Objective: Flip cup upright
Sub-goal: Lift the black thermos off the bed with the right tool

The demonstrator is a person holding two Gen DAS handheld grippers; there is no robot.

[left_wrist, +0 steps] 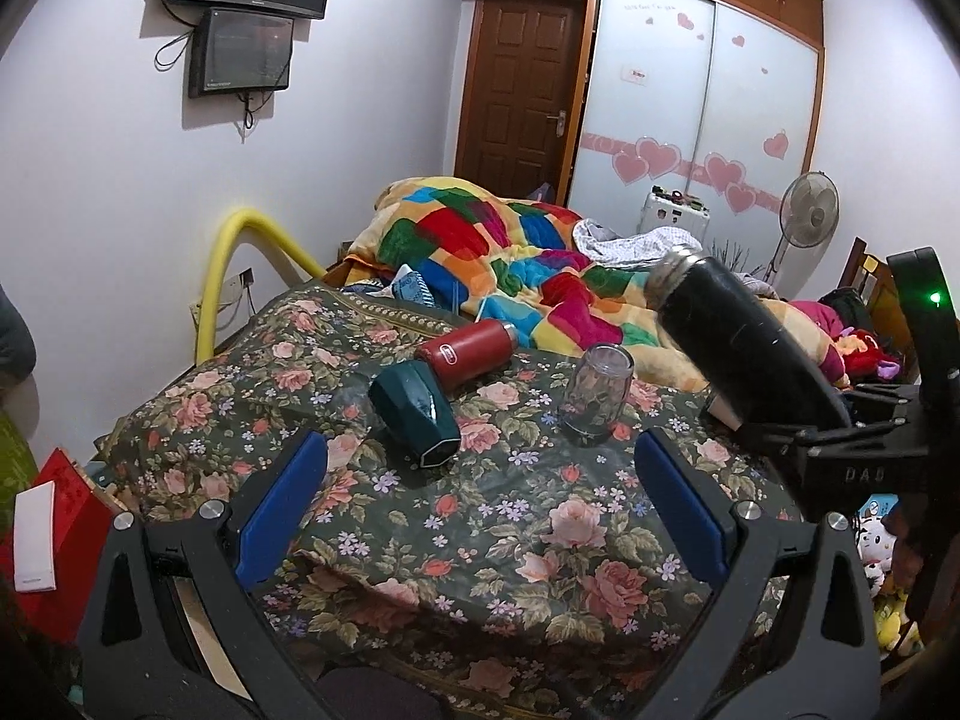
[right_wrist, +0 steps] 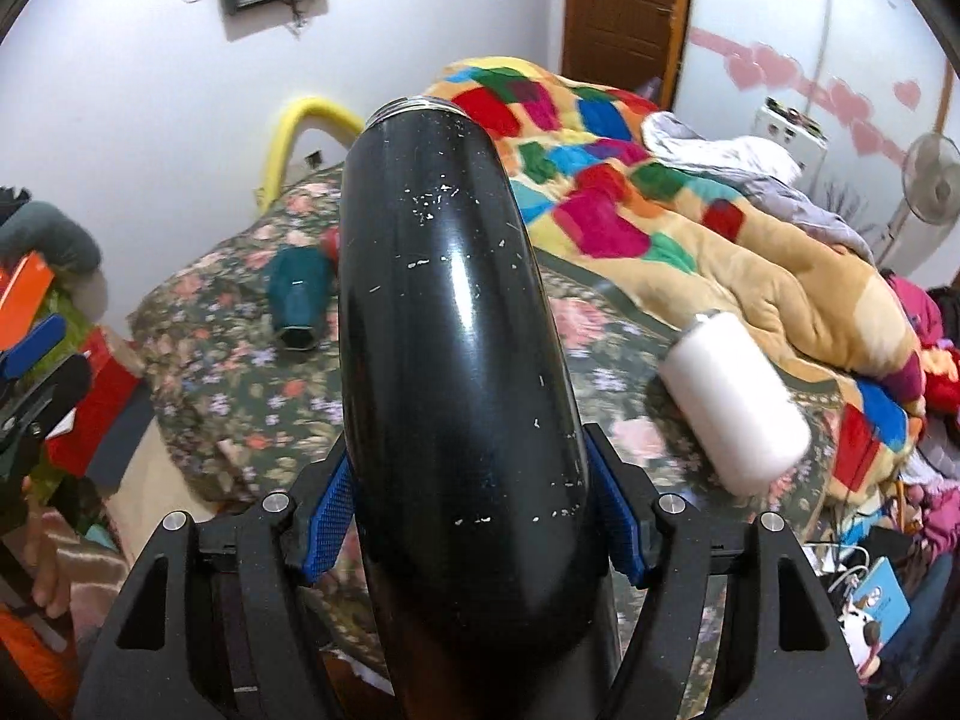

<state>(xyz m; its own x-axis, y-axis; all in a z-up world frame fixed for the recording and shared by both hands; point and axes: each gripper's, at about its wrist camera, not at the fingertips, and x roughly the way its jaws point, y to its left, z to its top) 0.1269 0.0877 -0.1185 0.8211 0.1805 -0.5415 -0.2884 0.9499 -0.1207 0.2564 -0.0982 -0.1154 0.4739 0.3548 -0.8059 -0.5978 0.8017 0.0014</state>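
Note:
My right gripper point(right_wrist: 474, 516) is shut on a black flask point(right_wrist: 456, 360), held off the bed with its threaded metal mouth pointing away from me. In the left wrist view the same black flask point(left_wrist: 738, 330) hangs tilted at the right, above the floral bedspread point(left_wrist: 480, 516). My left gripper point(left_wrist: 480, 474) is open and empty, low over the bedspread, with its blue pads point(left_wrist: 282, 510) wide apart. A dark green cup point(left_wrist: 414, 414) lies on its side ahead of it.
A red flask point(left_wrist: 468, 351) lies on its side behind the green cup. A clear glass point(left_wrist: 597, 390) stands mouth down. A white cup point(right_wrist: 735, 402) lies on its side at the right. A colourful quilt point(left_wrist: 510, 252) is heaped behind. A yellow rail point(left_wrist: 240, 252) edges the bed.

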